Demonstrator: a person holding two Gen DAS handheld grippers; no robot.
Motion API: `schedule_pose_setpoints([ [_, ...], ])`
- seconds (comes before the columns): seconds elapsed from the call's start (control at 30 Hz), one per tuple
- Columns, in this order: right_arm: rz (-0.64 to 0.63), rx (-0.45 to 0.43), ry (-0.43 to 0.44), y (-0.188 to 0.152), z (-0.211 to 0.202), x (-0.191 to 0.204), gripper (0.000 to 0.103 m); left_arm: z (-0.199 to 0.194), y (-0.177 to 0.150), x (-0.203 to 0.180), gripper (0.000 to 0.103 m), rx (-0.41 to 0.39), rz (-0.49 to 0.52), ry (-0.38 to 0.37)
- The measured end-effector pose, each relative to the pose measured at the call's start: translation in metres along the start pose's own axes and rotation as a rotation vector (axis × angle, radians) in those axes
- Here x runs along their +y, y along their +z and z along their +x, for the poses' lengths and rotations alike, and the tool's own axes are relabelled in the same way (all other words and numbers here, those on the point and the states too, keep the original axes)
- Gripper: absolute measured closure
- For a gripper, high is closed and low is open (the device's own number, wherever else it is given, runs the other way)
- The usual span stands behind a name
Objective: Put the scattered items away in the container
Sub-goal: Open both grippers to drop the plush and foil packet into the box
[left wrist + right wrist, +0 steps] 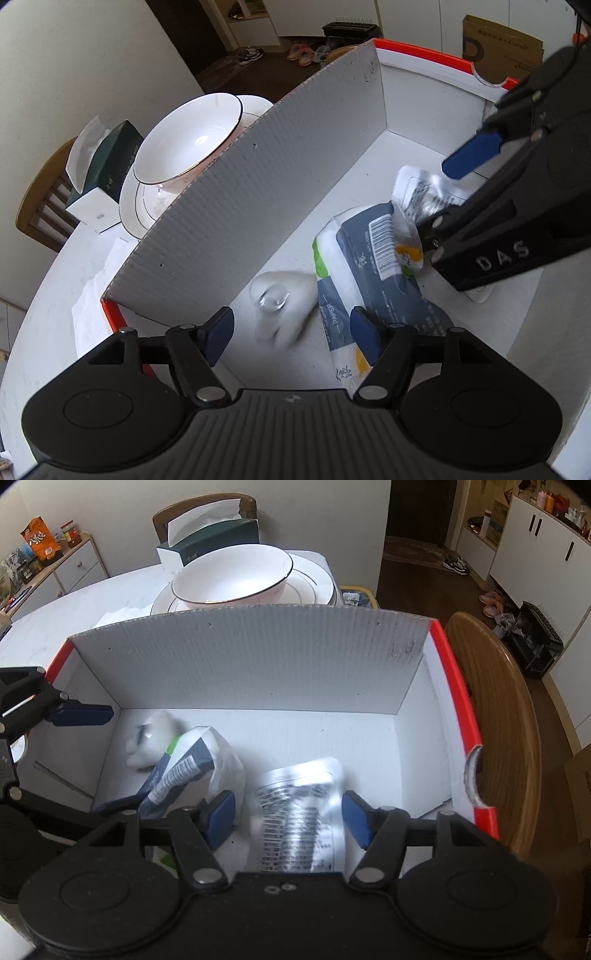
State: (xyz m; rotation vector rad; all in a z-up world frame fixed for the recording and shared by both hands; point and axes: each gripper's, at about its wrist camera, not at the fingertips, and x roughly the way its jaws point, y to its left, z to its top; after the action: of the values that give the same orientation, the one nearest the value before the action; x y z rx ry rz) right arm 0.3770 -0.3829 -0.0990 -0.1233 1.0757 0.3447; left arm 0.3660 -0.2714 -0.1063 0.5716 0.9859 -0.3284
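Note:
A white cardboard box (229,206) with an orange-red outside stands on the table; it also shows in the right wrist view (258,664). Inside lie a dark blue and white tissue pack (373,266) (188,771), a blurred clear wrapped item (277,299) (147,746) and a clear printed packet (421,195) (299,812). My left gripper (291,332) is open above the clear wrapped item. My right gripper (288,816) is open with the printed packet between its fingers, blurred; it also shows in the left wrist view (447,199).
Behind the box stand a white bowl (232,576) on a white plate (314,587) and a dark green tissue box (214,539). A wooden chair back (491,716) is right of the box. A crumpled tissue (92,291) lies on the white table.

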Motion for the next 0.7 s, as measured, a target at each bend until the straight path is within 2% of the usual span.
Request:
schedule_pose_setpoints([
  [0.27, -0.030, -0.020, 0.006, 0.000, -0.018, -0.001, 0.034, -0.012, -0.006, 0.001, 0.032, -0.014, -0.029, -0.028],
  [0.7, -0.036, -0.084, 0.052, -0.007, -0.058, 0.004, 0.023, -0.045, -0.020, 0.010, 0.029, -0.094, -0.145, -0.119],
])
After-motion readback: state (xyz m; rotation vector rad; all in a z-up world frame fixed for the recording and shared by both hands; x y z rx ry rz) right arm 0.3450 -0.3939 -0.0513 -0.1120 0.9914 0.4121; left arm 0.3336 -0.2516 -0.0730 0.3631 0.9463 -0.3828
